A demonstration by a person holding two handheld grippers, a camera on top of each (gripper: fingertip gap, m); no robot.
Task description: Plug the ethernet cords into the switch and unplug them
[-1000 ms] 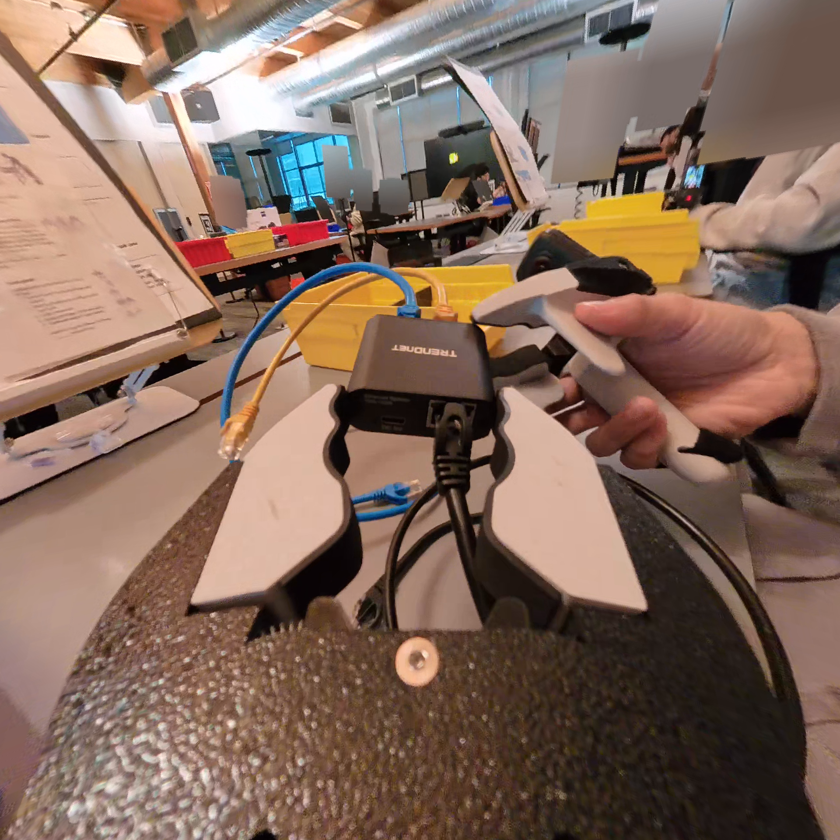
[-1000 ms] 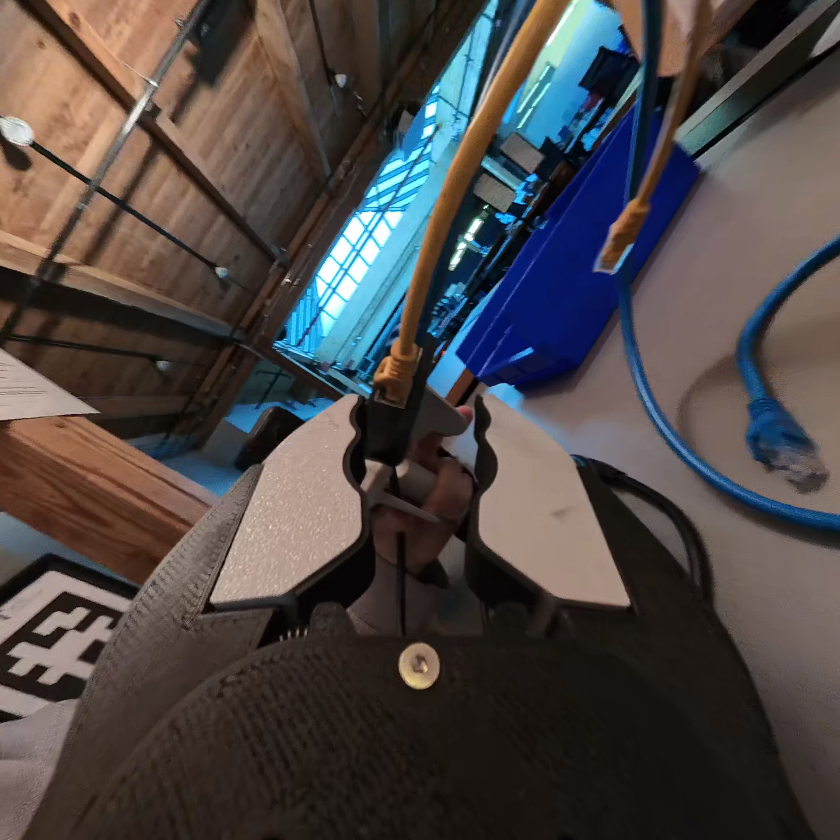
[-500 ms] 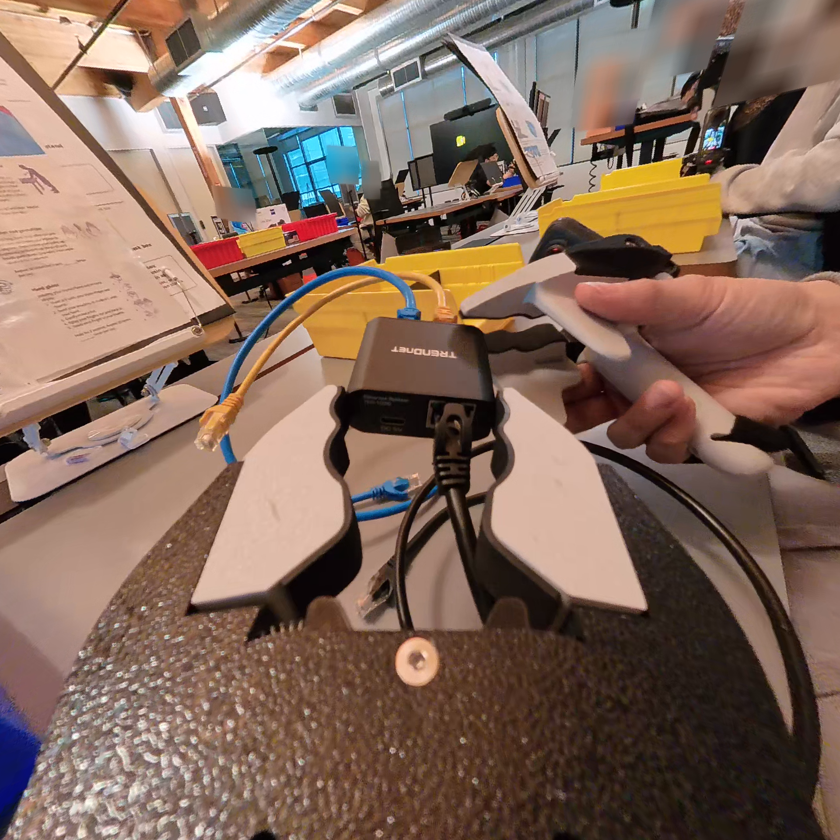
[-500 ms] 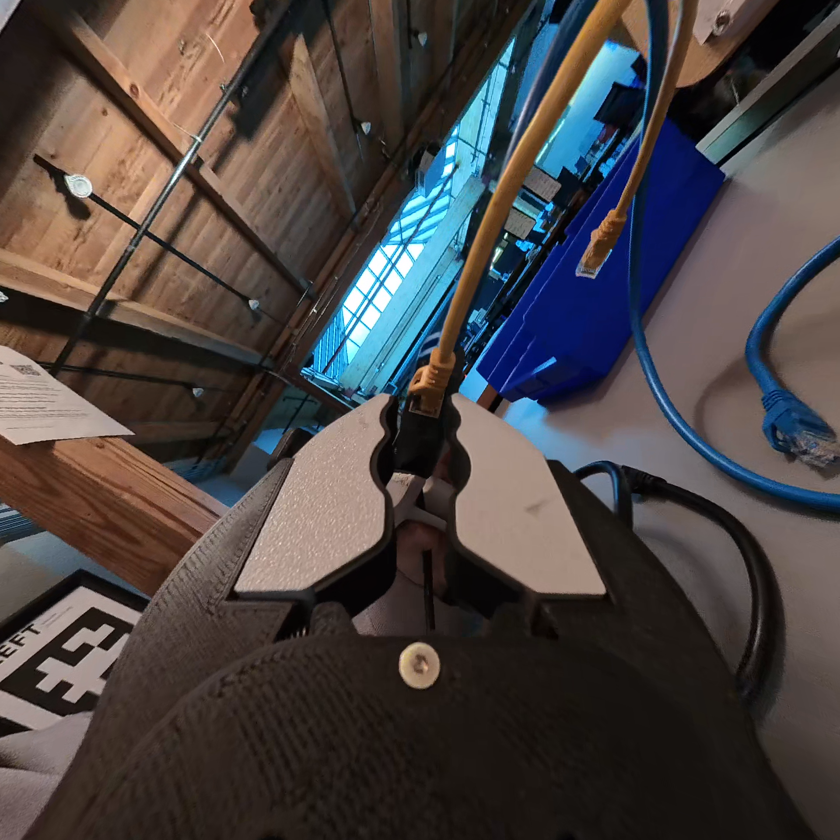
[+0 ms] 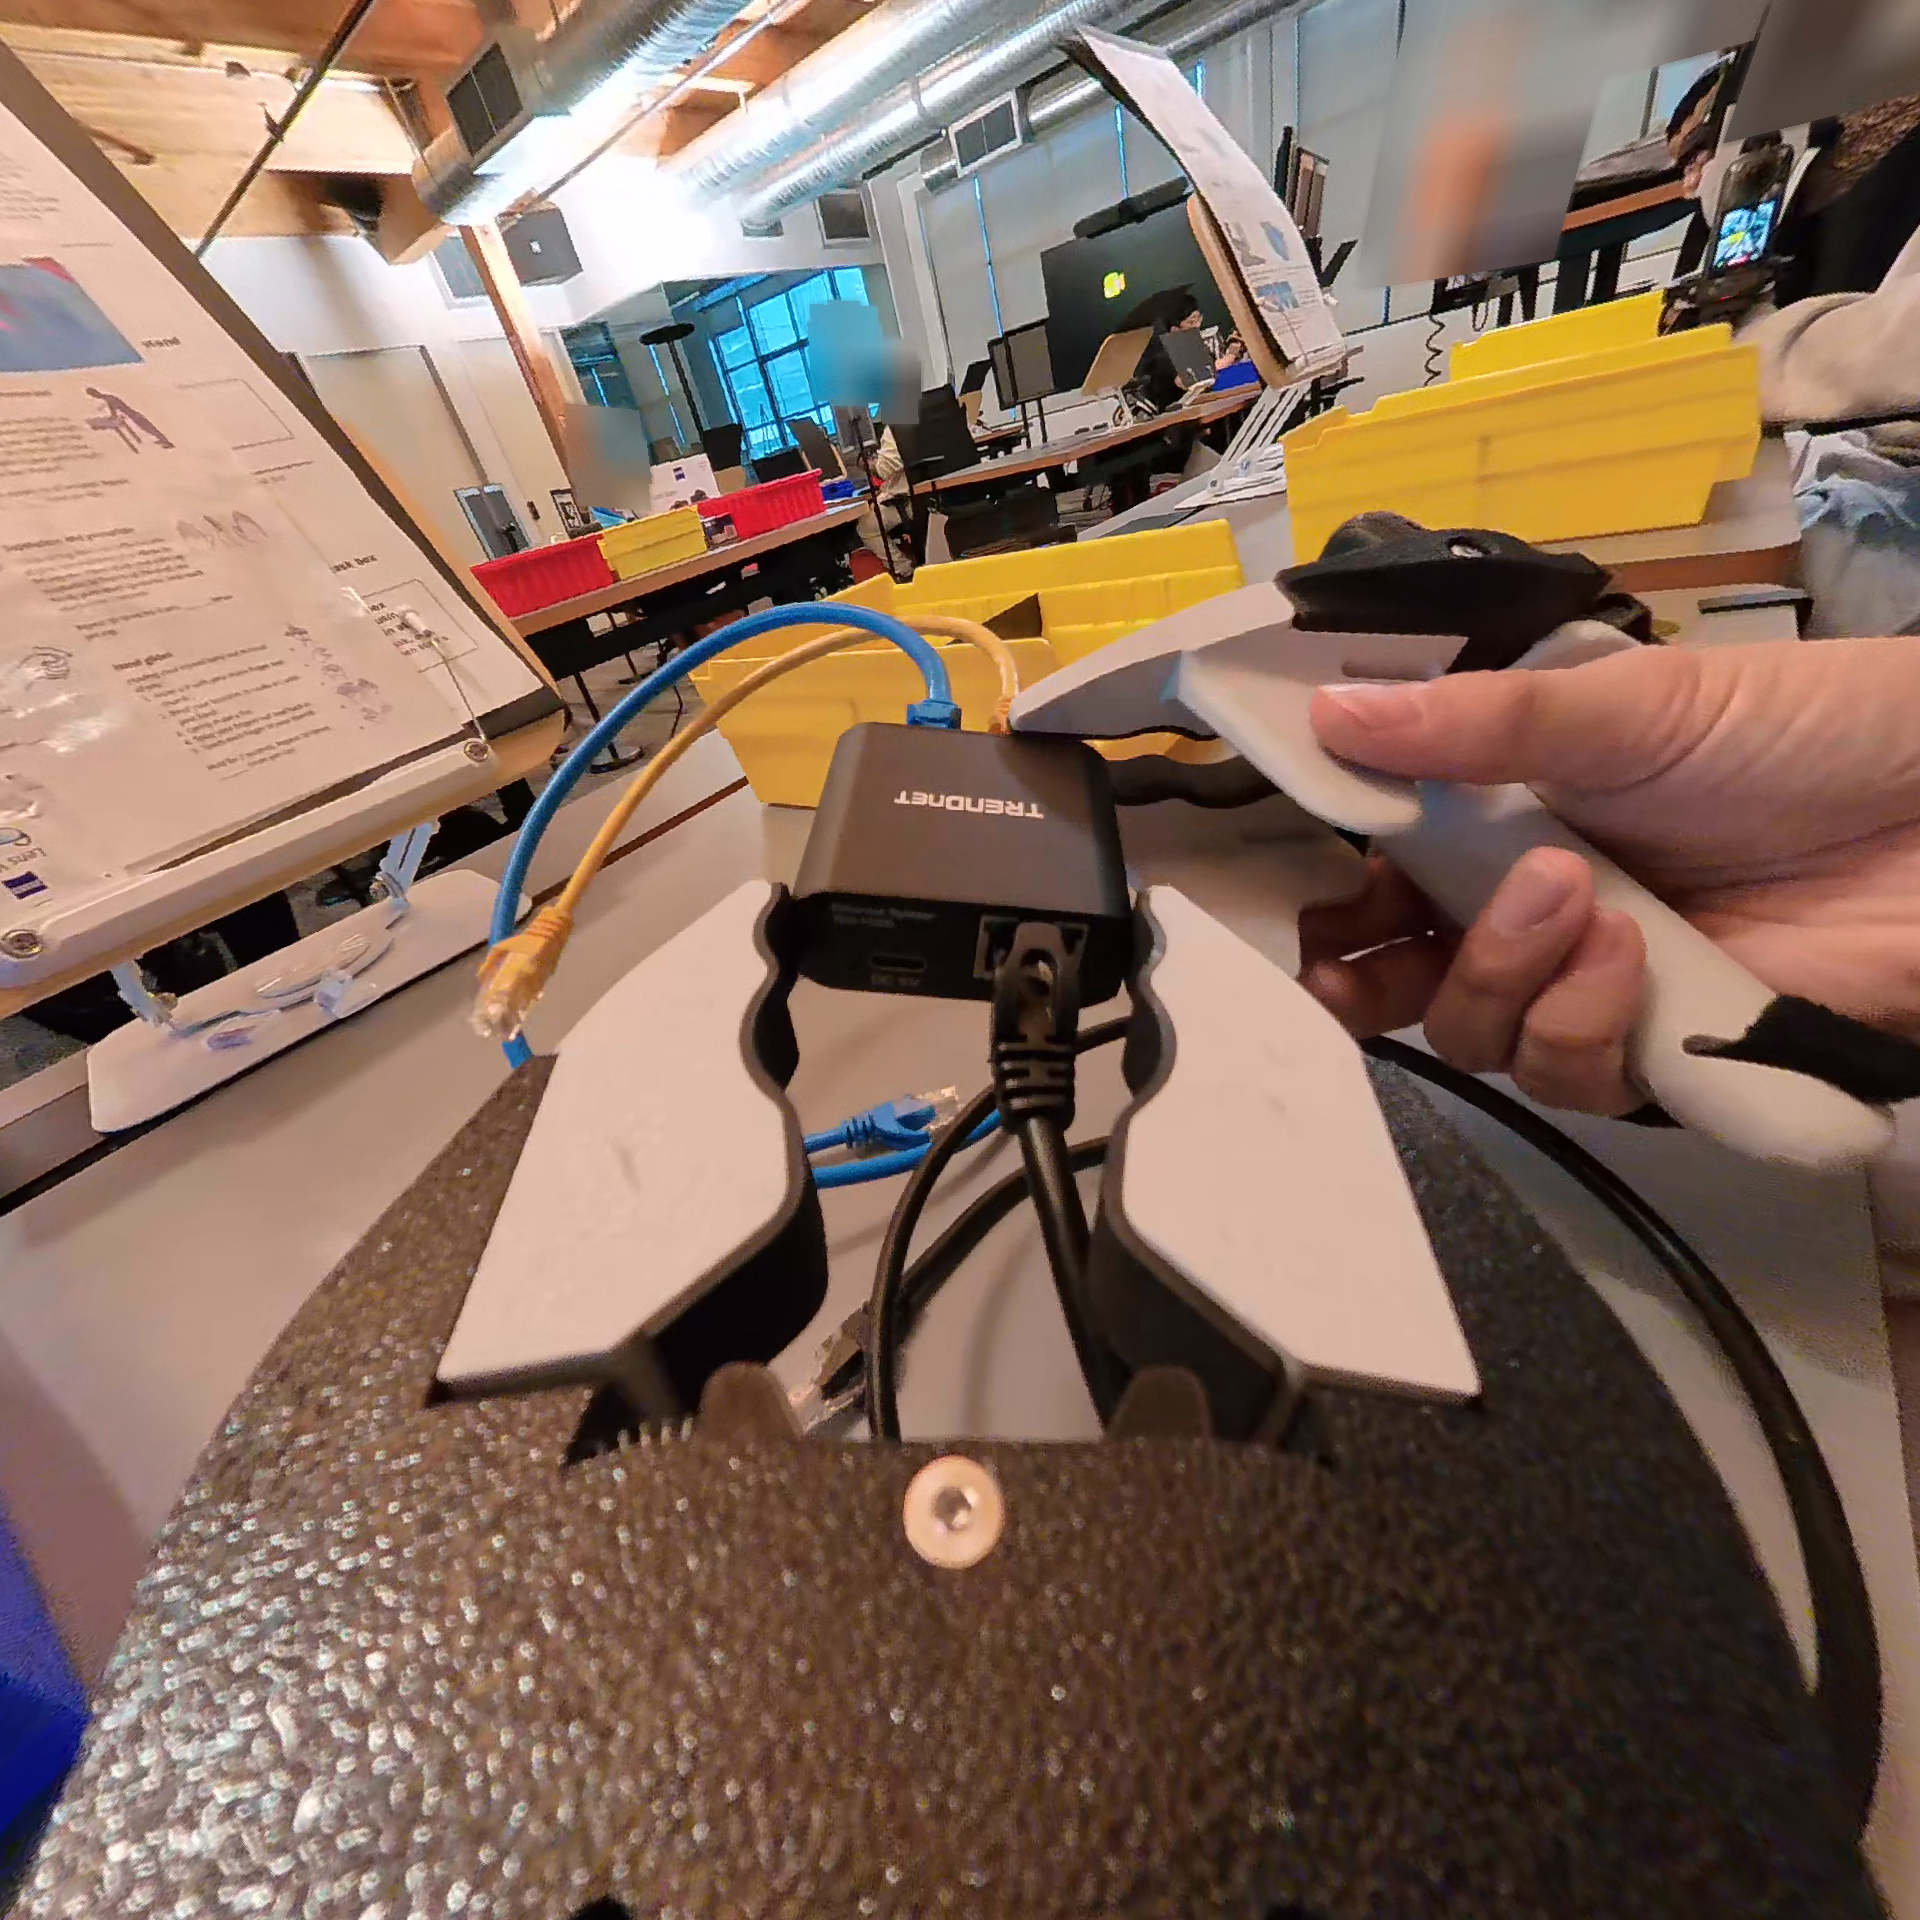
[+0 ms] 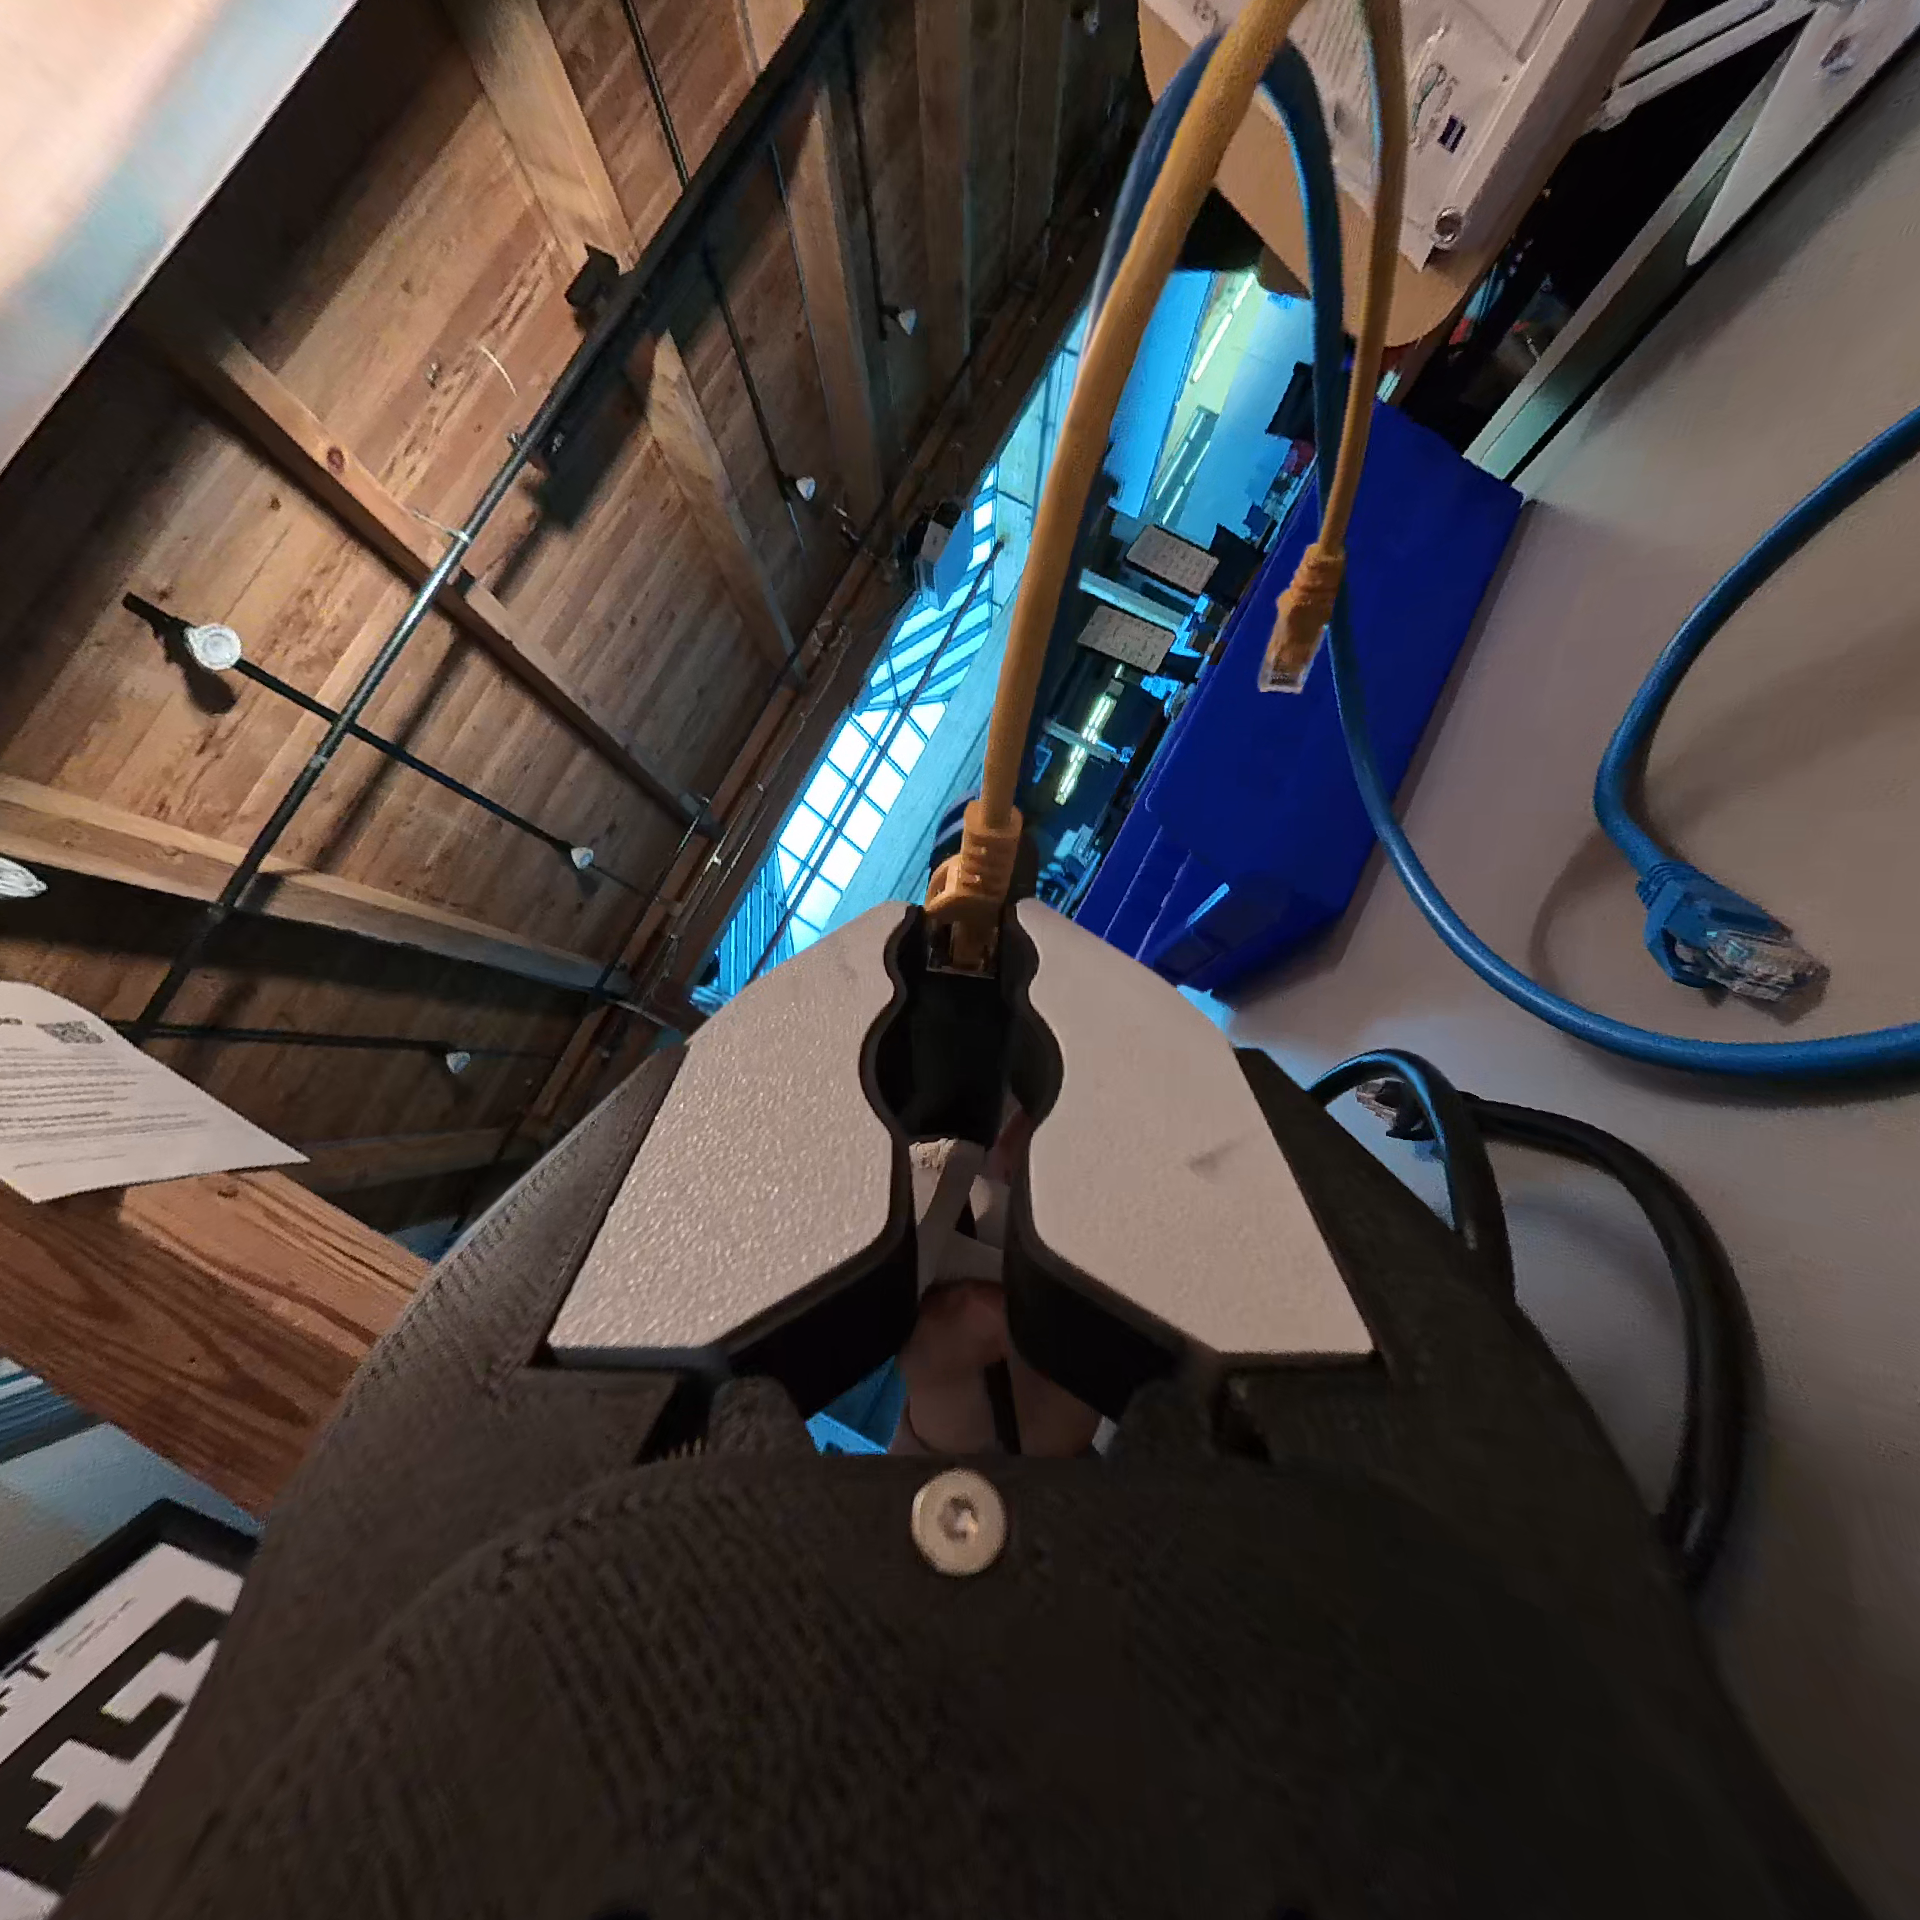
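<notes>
Left wrist view: my left claw (image 5: 956, 961) clamps the switch (image 5: 961, 831); three cords plugged. Right claw (image 6: 961, 961) pinches the yellow plug (image 6: 971, 894), unplugging pending.

Both grippers: grey flat fingers (image 5: 644, 1174) w/ wavy black inner edges, on rough black bodies. Silver screw (image 5: 953, 1523) centred near each base. Right gripper (image 5: 1049, 717) has a pale grey handle.

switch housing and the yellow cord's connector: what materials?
Switch: looks like matte black plastic or painted metal; smooth, low sheen, rounded edges, cannot tell which. Yellow cord's free plug: clear hard plastic, see-through tip, with a softer-looking yellow-orange ribbed boot behind it.
</notes>
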